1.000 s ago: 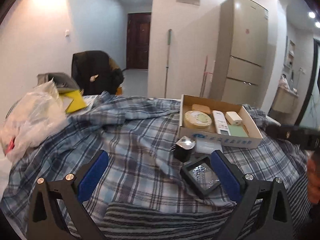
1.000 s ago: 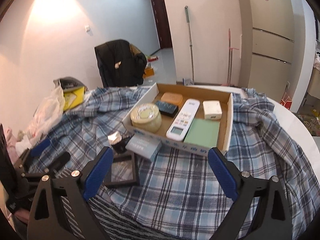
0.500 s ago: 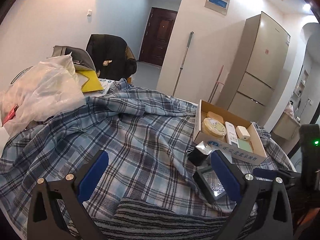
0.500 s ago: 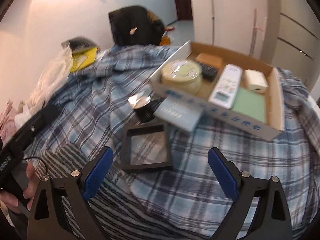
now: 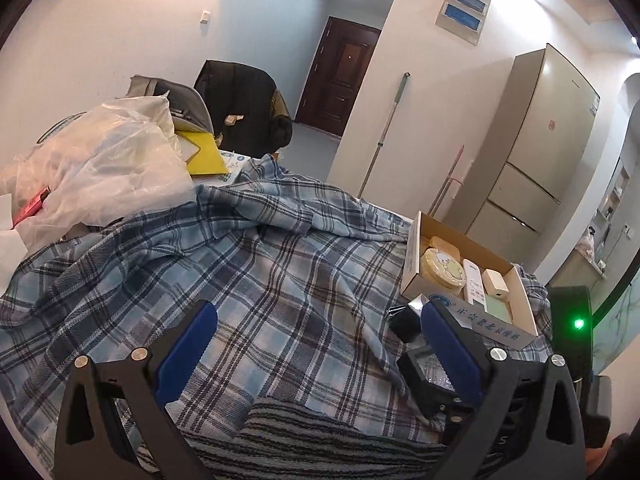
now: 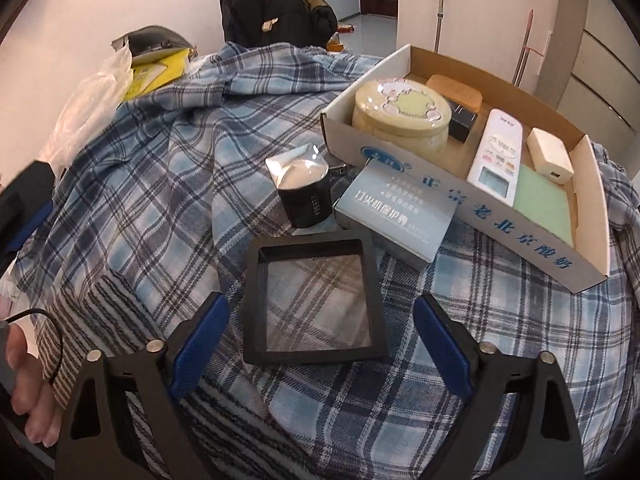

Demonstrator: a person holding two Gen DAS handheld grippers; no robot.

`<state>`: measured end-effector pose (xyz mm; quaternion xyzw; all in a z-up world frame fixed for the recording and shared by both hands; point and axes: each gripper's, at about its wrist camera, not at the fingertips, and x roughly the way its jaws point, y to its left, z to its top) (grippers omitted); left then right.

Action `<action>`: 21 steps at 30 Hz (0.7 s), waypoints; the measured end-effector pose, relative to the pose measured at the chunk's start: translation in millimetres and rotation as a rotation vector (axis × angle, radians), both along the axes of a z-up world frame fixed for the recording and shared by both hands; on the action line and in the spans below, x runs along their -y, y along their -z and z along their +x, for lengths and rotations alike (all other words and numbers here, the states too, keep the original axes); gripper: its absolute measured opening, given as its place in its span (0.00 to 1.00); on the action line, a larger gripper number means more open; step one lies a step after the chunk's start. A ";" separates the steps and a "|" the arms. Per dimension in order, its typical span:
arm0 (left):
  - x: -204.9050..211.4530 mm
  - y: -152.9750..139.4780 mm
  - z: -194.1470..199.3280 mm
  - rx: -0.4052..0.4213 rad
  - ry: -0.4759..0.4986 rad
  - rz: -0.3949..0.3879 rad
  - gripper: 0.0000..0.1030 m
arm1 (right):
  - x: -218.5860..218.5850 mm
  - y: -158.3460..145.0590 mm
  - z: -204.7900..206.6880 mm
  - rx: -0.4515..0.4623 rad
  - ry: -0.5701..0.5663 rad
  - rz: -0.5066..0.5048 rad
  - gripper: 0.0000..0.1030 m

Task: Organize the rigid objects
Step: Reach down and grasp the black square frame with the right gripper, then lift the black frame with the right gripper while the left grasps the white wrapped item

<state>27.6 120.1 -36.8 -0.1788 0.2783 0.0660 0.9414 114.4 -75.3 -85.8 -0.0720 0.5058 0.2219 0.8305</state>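
- Right gripper: pointed steeply down over the plaid cloth. Its jaws are spread and have just been narrowing; the blue pads stand either side of the near edge of the black square frame without touching it.
- Black square frame: lies flat on the plaid cloth, clear pane up, the cloth pattern visible through it. In the left wrist view it sits partly behind the left gripper's right-hand finger.
- Small black box: stands upright just beyond the frame, with a glossy silver top. A binder clip seems to lie behind it; too little shows to be sure.
- Grey-blue carton: lies flat between the frame and the cardboard tray, touching or nearly touching the tray's front wall.
- Cardboard tray: open-topped, on the cloth. Contents: round cream tin, orange case, dark small box, white remote control, white charger block, green flat card.
- Left gripper: jaws spread wide with nothing between them, hovering over bare plaid cloth, well apart from the tray.
- A hand shows at the left edge of the right wrist view.
- Surroundings: clear plastic bag, yellow folder and refrigerator.
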 end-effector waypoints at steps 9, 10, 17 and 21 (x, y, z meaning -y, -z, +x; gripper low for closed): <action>2.4 1.8 1.0 -0.009 -0.012 0.032 1.00 | 3.0 1.1 -7.1 -0.011 -0.022 -0.017 0.67; 3.3 2.1 1.6 -0.011 -0.009 0.038 1.00 | 6.4 0.5 -8.8 -0.012 -0.020 -0.013 0.67; 12.7 3.4 2.9 -0.016 0.009 0.086 1.00 | 46.2 -7.7 -16.0 0.000 0.041 -0.021 0.67; 17.2 4.9 4.6 -0.024 0.019 0.108 1.00 | 67.7 -7.5 -11.4 0.014 0.087 -0.047 0.67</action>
